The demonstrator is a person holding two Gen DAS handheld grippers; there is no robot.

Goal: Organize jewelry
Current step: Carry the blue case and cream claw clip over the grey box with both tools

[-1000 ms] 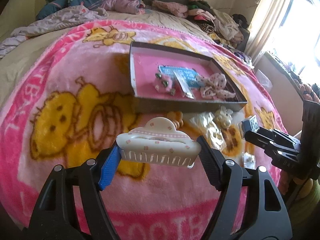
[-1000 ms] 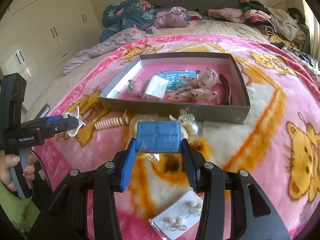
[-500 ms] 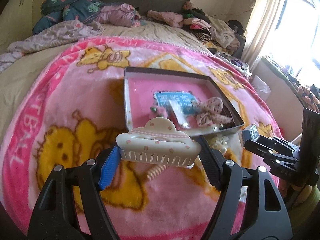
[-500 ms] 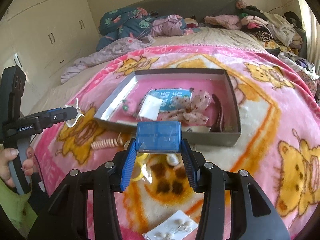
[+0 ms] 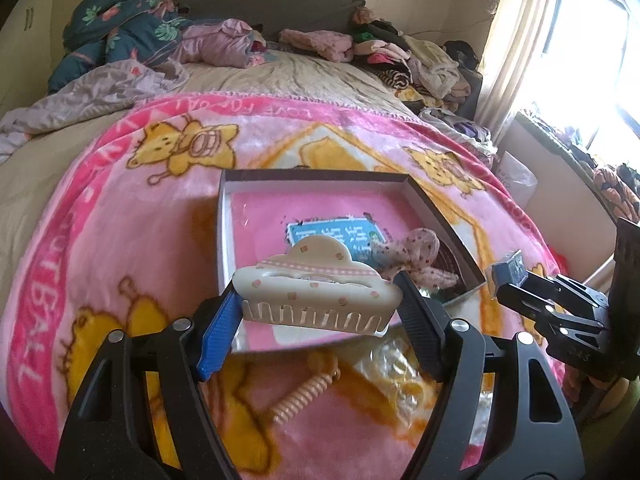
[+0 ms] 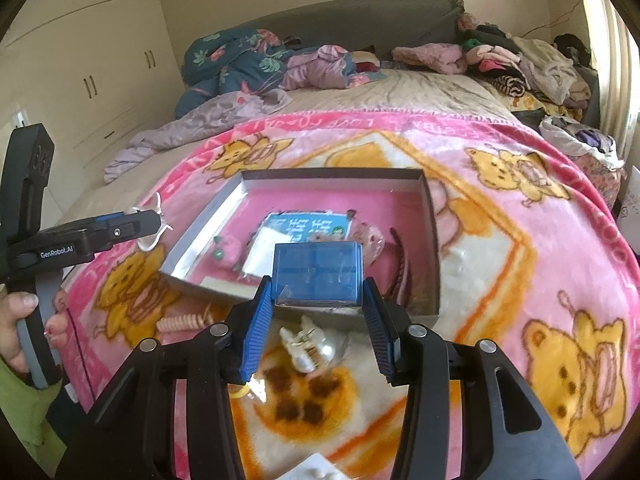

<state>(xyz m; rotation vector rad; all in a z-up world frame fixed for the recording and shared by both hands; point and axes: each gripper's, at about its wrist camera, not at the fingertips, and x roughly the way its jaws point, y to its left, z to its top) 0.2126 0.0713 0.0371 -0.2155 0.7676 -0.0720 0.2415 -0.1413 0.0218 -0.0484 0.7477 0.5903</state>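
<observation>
You have carried both loads up and forward: a second ago the box [image 5: 320,200] sat in the upper middle of each view with a stretch of blanket [image 5: 120,240] between it and the fingers, and now its near wall lies right behind what you hold. That puts both pieces about over the box, so the step in hand looks like the drop-off.

Your left gripper [image 5: 320,312] is pinching the cream claw clip [image 5: 316,292] by its two ends, teeth down, at frame centre; in the left view it overlaps the box's near left corner. Your right gripper [image 6: 318,304] is clamped on the small blue case [image 6: 318,274] by its sides, and in the right view that case covers the box's near wall at mid-frame. Both grips look unchanged from the earlier frames, with no slip or tilt visible.

Also different from before: the coiled hair tie [image 5: 304,396] and the clear bags, which lay ahead of the fingers, now show below them at the lower centre. Inside the box the blue card [image 5: 336,236], the spotted bow [image 5: 412,256] and a dark clip [image 6: 402,276] lie where they were.
</observation>
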